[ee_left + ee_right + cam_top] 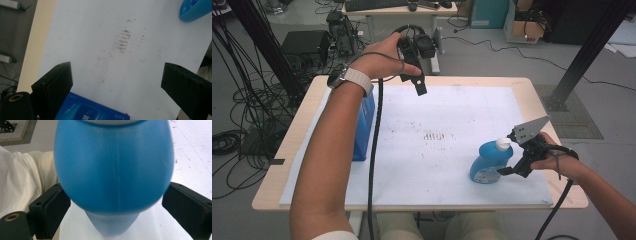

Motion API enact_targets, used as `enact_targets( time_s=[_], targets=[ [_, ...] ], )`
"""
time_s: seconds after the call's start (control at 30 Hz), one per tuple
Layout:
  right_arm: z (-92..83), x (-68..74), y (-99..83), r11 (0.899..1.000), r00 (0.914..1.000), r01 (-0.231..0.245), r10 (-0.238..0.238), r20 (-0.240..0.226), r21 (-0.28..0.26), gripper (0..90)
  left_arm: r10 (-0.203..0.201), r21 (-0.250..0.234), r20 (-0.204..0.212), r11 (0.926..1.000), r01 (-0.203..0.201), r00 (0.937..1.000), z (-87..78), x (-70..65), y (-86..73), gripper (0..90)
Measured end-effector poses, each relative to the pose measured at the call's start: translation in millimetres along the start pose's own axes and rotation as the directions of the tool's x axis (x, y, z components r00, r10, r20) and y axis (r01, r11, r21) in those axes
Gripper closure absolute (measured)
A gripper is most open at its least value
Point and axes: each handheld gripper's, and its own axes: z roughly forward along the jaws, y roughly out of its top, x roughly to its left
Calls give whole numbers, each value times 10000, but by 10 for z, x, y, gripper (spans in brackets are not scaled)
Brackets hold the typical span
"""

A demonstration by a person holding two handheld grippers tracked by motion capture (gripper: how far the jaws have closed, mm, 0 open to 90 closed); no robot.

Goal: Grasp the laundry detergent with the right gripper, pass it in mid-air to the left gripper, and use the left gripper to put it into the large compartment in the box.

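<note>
A blue bottle (489,162) with a white cap stands on the white sheet at the front right. My right gripper (511,152) reaches it from the right. In the right gripper view the bottle (112,165) spans the whole gap between the jaws of my right gripper (116,195), and both pads meet its sides. My left gripper (418,82) is held high over the table's far edge. Its jaws stand wide apart in the left gripper view (117,72), with nothing between them. A blue box (364,125) stands under my left forearm; its top (87,110) shows below the left jaws.
The white sheet (437,110) covers most of the wooden table and has brown smudges (434,135) at its middle. Cables and equipment lie on the floor to the left and behind. A black frame leg stands at the far right.
</note>
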Motion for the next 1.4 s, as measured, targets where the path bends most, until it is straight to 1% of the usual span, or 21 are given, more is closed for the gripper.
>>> enact_targets(
  time_s=[0.03, 0.07, 0.1, 0.13, 0.33, 0.37, 0.43, 0.53, 0.57, 0.6, 0.73, 0.77, 0.9, 1.1, 1.13, 1.17, 1.2, 1.3, 1.33, 1.4],
  targets=[
    [1, -3, 1, 10000, 10000, 43, -43, -23, 23, 84, 13, -58, 8, 10000, -13, 10000, 4, 3, -4, 106],
    [7, -11, 0, 9999, 9999, 145, -145, -46, 11, 86, -4, 11, 14, 10000, 4, 10000, -1, 2, -3, 106],
    [16, 0, 5, 10000, 10000, 18, -18, -38, -20, 90, 0, 30, 24, 10000, 0, 10000, -3, 4, -3, 107],
    [16, 0, 5, 10000, 10000, 18, -18, -38, -20, 90, 21, 165, 17, 9999, -21, 10000, -12, 5, 1, 107],
    [36, -2, 0, 10000, 10000, 7, -8, -72, -56, 104, 17, 146, 19, 9999, -17, 10000, -10, 6, -1, 107],
    [38, -3, -3, 10000, 10000, -10, 10, -74, -53, 109, 4, 0, 28, 10000, -4, 10000, 3, 6, -6, 107],
    [42, -4, -2, 10000, 10000, 2, -2, -61, -98, 110, -8, -64, 32, 10000, 8, 10000, 9, 5, -9, 107],
    [50, 2, 1, 9999, 10000, -2, 1, -98, -107, 118, -51, -32, 41, 10000, 51, 10000, 16, 0, -12, 107],
    [57, -4, 0, 9999, 9999, 89, -91, -120, -148, 118, -37, -4, 48, 10000, 37, 10000, 15, 2, -13, 107],
    [59, 3, 1, 9999, 9999, 2, -4, -140, -125, 118, -46, 138, 60, 9999, 45, 10000, 5, 2, -10, 107],
    [76, 6, 1, 9999, 9999, 13, -14, -118, -151, 118, -23, 107, 52, 9999, 23, 10000, 4, 6, -17, 107],
    [85, 5, 2, 9998, 9999, -24, 22, -114, -176, 119, -49, 188, 59, 9998, 48, 10000, -3, 5, -20, 107],
    [92, -2, -4, 9999, 9999, 19, -21, -139, -148, 125, -109, 162, 38, 9998, 108, 9999, -1, 5, -23, 107],
    [99, 1, -20, 9996, 10000, -21, 19, -89, -280, 149, -115, 147, 49, 9998, 114, 9999, 0, 3, -20, 107],
    [99, 0, -21, 9995, 10000, 2, -5, -83, -329, 154, -144, -63, 46, 9999, 144, 9999, 16, 1, -27, 106],
    [101, 3, -21, 9993, 9999, -53, 48, -110, -382, 159, -141, -68, 48, 9999, 141, 9999, 16, 1, -26, 107],
    [106, -2, -22, 9993, 9999, 11, -17, -149, -370, 170, -70, -111, 59, 9999, 71, 10000, 20, 5, -23, 106],
    [110, 5, -27, 9992, 9999, -12, 7, -130, -405, 181, -59, -102, 61, 9999, 59, 10000, 18, 4, -23, 107],
    [109, 3, -31, 9992, 9999, -2, -4, -162, -403, 186, -132, -69, 54, 9999, 132, 9999, 15, -1, -26, 107],
    [107, 2, -41, 9990, 9999, -51, 44, -146, -433, 190, -140, -74, 46, 9999, 141, 9999, 15, 1, -28, 107]
  ],
)
